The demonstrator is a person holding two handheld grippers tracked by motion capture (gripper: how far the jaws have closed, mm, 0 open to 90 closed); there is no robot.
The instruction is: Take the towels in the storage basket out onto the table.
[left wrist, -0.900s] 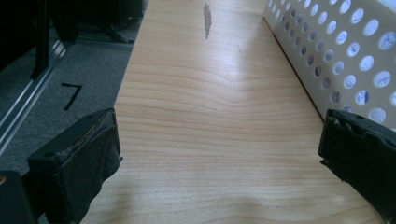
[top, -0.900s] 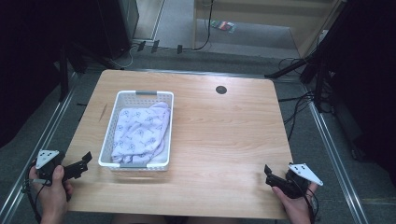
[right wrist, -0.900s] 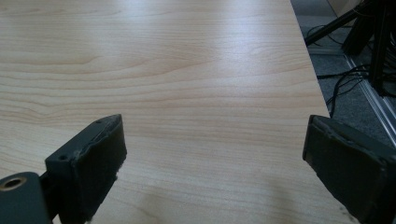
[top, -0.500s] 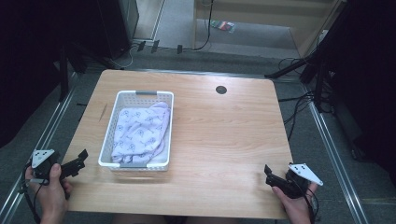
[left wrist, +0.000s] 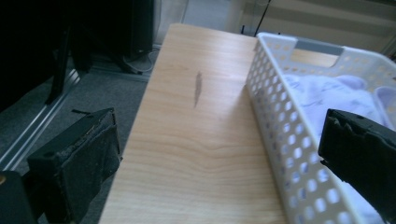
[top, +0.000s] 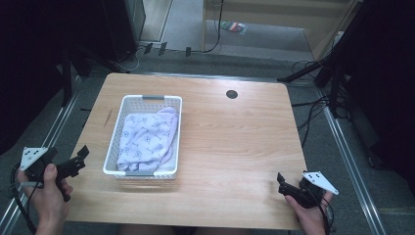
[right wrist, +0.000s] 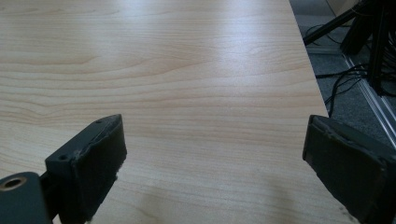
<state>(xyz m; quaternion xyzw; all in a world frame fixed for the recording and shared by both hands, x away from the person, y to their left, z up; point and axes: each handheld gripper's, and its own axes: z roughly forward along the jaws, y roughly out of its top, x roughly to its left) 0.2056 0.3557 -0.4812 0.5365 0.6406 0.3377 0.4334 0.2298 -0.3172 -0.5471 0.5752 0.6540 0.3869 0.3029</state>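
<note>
Across the wooden table [top: 230,147] before me, a white perforated basket [top: 113,147] sits left of centre with a pale lilac patterned cloth [top: 147,139] bunched inside. At its near left corner my left gripper [top: 78,157] gapes wide, empty; my right gripper [top: 283,185] rests at the near right edge, jaws spread, gripping nothing.

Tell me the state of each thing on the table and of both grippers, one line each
Basket: upright near the table's left side, holding cloth.
Cloth: crumpled inside the basket, untouched.
Left gripper: open, empty, at the table's left edge beside the basket.
Right gripper: open, empty, over the table's near right corner.
Table: bare wood apart from the basket; dark round hole near its far edge.
</note>
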